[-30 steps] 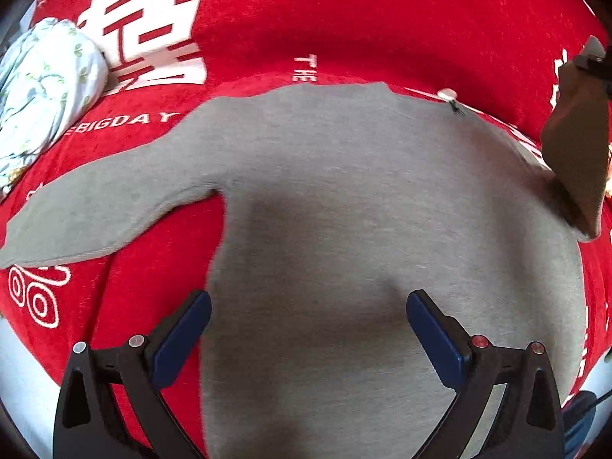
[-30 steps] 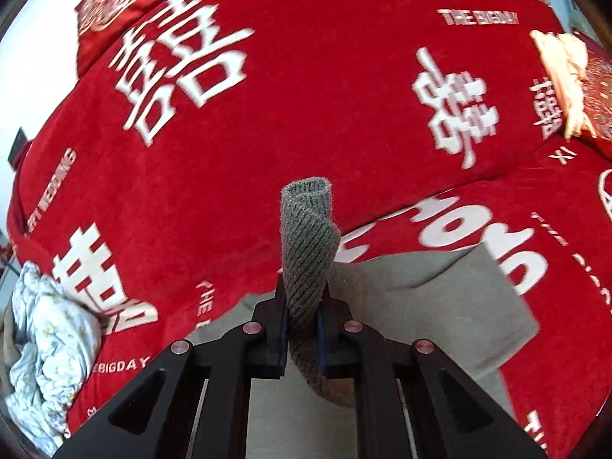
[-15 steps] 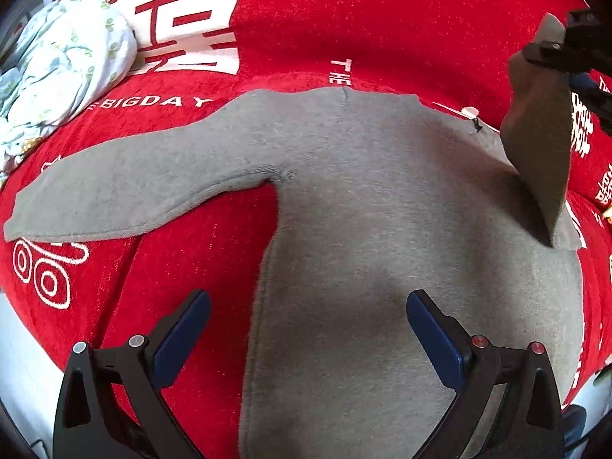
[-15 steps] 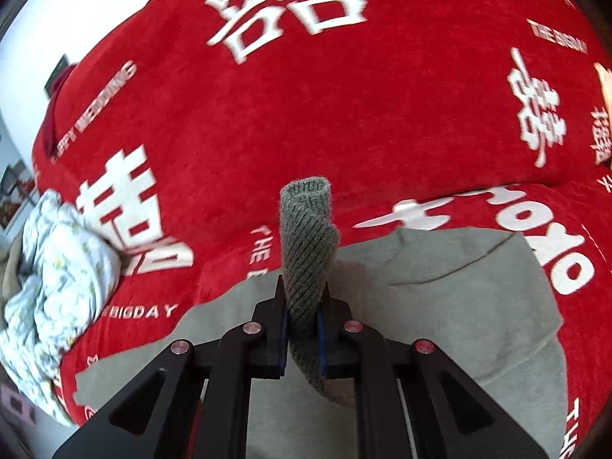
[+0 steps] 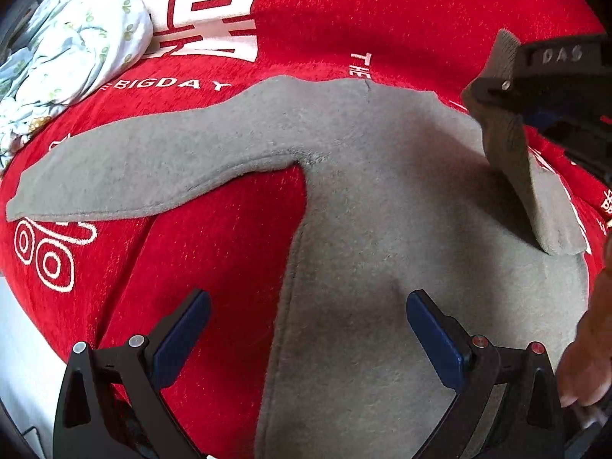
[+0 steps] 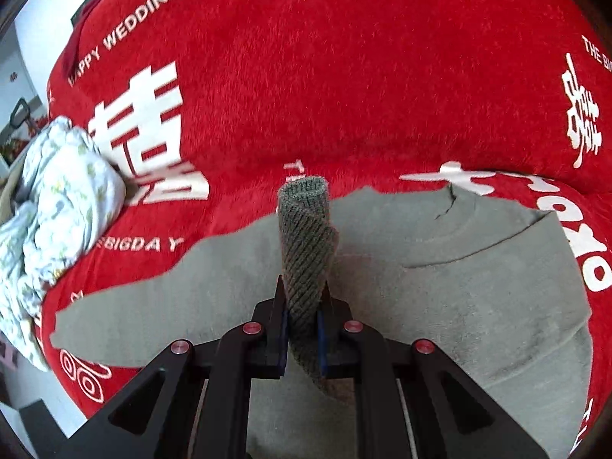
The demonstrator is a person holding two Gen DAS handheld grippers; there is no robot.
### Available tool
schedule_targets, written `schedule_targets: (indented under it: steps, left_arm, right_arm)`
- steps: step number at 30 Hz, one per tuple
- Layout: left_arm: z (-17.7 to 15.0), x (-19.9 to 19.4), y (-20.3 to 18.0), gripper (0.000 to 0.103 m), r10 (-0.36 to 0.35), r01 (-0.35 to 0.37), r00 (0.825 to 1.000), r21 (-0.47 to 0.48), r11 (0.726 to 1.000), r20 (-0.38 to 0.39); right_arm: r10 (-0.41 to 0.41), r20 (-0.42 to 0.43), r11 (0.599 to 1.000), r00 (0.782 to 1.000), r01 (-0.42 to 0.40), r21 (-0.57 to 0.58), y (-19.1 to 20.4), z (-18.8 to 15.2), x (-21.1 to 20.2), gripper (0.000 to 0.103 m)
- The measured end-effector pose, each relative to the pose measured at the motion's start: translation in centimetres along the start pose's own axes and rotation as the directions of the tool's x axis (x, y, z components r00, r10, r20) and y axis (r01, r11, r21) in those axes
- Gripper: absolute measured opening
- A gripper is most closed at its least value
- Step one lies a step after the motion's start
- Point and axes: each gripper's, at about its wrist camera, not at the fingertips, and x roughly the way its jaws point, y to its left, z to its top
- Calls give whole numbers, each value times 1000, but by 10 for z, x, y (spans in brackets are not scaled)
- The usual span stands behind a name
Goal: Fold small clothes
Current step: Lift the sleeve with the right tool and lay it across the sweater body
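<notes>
**Spotter:** Red plush bedspread (image 5: pixel 382 11) with white lettering carries everything, so go by its edges. Your grey sweater (image 5: pixel 382 229) lies flat on it, hem toward you, neckline toward the far side, body running near to far.

**Operator:** Which sleeve have I got?

**Spotter:** The right one. Your right gripper (image 6: pixel 302 329) has its jaws pressed together on the ribbed cuff (image 6: pixel 306 237), which stands up out of them like a tube. In the left wrist view that lifted sleeve (image 5: pixel 516 176) hangs over the sweater's right shoulder, its fold resting on the body.

**Operator:** And the other sleeve?

**Spotter:** The left sleeve (image 5: pixel 153 168) stretches flat toward the bedspread's left edge, long axis crosswise, cuff nearest the crumpled floral cloth (image 5: pixel 72 46). Your left gripper (image 5: pixel 306 329) hovers above the hem, jaws spread wide, pinching nothing.

**Operator:** So the cuff goes where?

**Spotter:** My reading: across the chest, toward the left sleeve's armpit. The torso lies ahead of and below your right jaws, so lay the sleeve crosswise over it. Your left gripper is the nearer one to the left sleeve.
</notes>
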Motion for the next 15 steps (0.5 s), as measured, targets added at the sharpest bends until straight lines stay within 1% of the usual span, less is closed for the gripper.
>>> schedule_targets:
  steps: [3,9,15]
  left_arm:
    - [-3,0,2,102,8,-8,1000,-5,1000,-1]
    - [-7,-5,9,102,7,-7,1000,-21,1000,0]
    - [-9,-6,14,102,21,-21,1000,-30,999,-1]
  right_arm:
    - [12,-29,1000,1000,-12,0,1,-7,9,12]
    - [33,-73,998,997,-37,-54,15,-26,19,12]
    - [19,-117,997,993,-28,-71,19,-37,38,13]
